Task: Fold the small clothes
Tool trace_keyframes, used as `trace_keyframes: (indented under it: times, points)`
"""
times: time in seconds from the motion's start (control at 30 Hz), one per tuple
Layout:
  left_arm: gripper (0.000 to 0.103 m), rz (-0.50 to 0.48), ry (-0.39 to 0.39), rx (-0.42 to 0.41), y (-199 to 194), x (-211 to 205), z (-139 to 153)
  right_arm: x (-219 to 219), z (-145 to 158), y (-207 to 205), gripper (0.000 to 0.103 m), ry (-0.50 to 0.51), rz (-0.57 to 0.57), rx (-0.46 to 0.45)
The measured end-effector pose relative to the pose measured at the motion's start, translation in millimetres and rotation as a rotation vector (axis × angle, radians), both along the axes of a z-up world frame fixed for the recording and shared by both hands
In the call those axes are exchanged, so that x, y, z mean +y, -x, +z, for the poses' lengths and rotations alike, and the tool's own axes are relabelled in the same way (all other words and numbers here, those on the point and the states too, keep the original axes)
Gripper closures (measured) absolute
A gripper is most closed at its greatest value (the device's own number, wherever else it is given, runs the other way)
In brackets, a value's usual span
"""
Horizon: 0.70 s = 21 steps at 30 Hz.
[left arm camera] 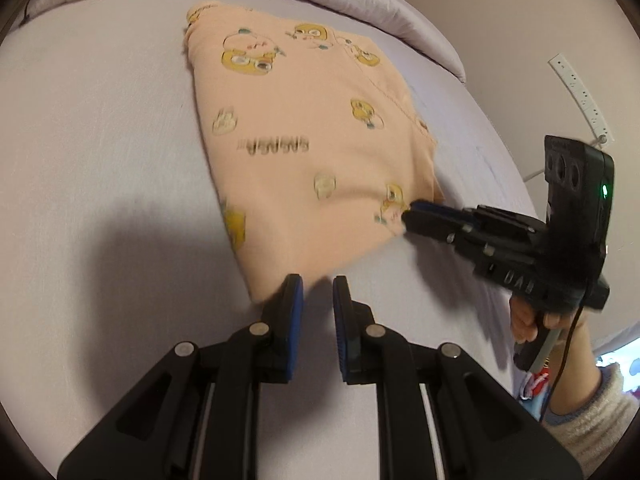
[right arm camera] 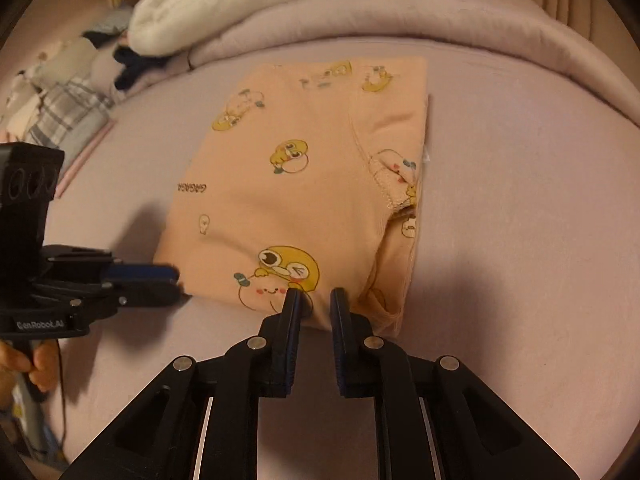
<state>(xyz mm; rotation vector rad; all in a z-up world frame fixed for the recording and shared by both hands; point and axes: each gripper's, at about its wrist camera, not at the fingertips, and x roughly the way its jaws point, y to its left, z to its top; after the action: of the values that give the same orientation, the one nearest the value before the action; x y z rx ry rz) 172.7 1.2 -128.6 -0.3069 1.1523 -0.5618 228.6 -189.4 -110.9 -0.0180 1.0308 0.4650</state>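
Fingers of left gripper (left arm camera: 318,284) parted by a narrow slit, nothing visibly between them, tips just at the near left corner of the folded peach garment (right arm camera: 300,200). Fingers of right gripper (right arm camera: 316,296) drawn almost together, tips touching the garment's near edge by its right corner, any pinch of cloth impossible to tell. Garment flat mid-bed with bare sheet (right arm camera: 520,220) to the right and in front, rolled duvet (right arm camera: 400,20) beyond its far edge, clothes pile (right arm camera: 60,100) well off left.
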Motion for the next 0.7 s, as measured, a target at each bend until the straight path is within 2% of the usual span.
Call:
trace_keyframes:
  times: [0.03,0.13,0.2,0.27,0.33,0.4,0.5,0.7]
  points:
    - [0.086,0.0,0.01,0.002,6,6,-2,-3,3,1,0.09,-0.018,-0.01,0.009]
    - [0.081,0.018,0.059,0.008,16,21,-1,-14,8,6,0.074,-0.101,-0.018,0.056]
    - [0.065,0.053,0.103,0.014,16,35,0,-25,9,12,0.062,-0.188,-0.028,0.07]
    - [0.056,0.102,0.155,0.026,9,49,1,-39,14,13,0.061,-0.284,-0.057,0.067]
    - [0.054,0.158,0.202,0.039,-1,61,1,-54,16,12,0.053,-0.374,-0.095,0.067]
    - [0.053,0.196,0.239,0.043,-10,69,1,-71,13,9,0.04,-0.46,-0.148,0.071]
    - [0.05,0.261,0.33,0.073,-35,78,-3,-88,3,-3,0.039,-0.517,-0.228,0.103]
    - [0.05,0.328,0.44,0.14,-80,77,-21,-93,-20,-21,0.039,-0.543,-0.256,0.193]
